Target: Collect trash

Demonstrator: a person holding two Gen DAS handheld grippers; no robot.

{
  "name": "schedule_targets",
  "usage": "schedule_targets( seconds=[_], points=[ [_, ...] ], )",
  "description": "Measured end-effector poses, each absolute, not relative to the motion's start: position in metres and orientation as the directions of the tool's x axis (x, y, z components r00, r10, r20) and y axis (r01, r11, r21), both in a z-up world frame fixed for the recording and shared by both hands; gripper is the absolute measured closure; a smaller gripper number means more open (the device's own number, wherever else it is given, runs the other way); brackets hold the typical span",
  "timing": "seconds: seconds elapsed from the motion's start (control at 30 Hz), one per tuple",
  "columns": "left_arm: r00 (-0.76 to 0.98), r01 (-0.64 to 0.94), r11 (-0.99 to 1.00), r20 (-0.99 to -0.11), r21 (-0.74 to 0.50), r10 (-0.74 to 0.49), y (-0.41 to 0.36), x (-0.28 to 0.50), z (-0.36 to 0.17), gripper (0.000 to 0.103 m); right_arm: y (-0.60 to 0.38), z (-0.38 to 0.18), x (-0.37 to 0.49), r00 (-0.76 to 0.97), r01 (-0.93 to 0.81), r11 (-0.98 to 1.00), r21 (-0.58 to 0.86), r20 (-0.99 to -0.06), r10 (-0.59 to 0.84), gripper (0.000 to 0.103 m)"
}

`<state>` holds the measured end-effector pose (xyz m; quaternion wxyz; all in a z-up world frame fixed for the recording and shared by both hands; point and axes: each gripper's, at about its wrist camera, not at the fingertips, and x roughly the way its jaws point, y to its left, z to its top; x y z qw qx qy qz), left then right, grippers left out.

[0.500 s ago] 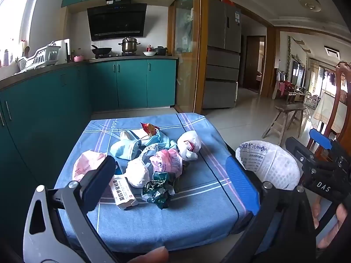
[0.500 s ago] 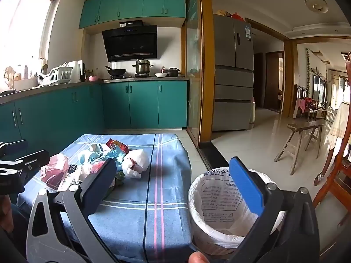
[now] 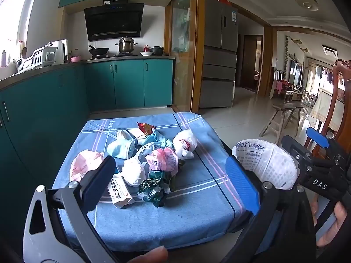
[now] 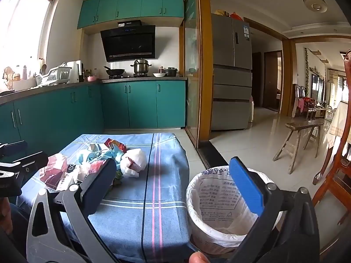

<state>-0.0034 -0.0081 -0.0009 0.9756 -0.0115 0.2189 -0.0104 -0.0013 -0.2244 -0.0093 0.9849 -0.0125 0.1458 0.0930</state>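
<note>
A pile of trash lies on the blue checked cloth of the low table (image 3: 197,208): a white printed box (image 3: 119,191), a green crumpled wrapper (image 3: 153,187), a pink-white bag (image 3: 163,159), a white bag (image 3: 184,141), a pink bag (image 3: 85,164) and a red snack wrapper (image 3: 144,128). My left gripper (image 3: 171,164) hovers open before the pile, nothing between its fingers. A white-lined bin (image 4: 219,197) stands on the floor right of the table. My right gripper (image 4: 173,164) is open and empty, between the table's right edge and the bin (image 3: 263,164).
Teal kitchen cabinets (image 3: 43,109) run along the left and back. A wooden stool (image 4: 302,135) and a red-brown chair (image 4: 337,164) stand on the tiled floor to the right. A grey fridge (image 4: 230,76) is behind the doorway.
</note>
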Motion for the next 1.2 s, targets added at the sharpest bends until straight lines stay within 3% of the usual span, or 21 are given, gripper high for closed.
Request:
schedule_targets(
  seconds=[1.2],
  points=[
    [0.881,0.039,0.998,-0.470,-0.050,-0.058,-0.011,0.006,-0.006,0.003,-0.215,-0.014,0.008,0.937,-0.184,0.983,-0.022,-0.307,0.169,0.003]
  ],
)
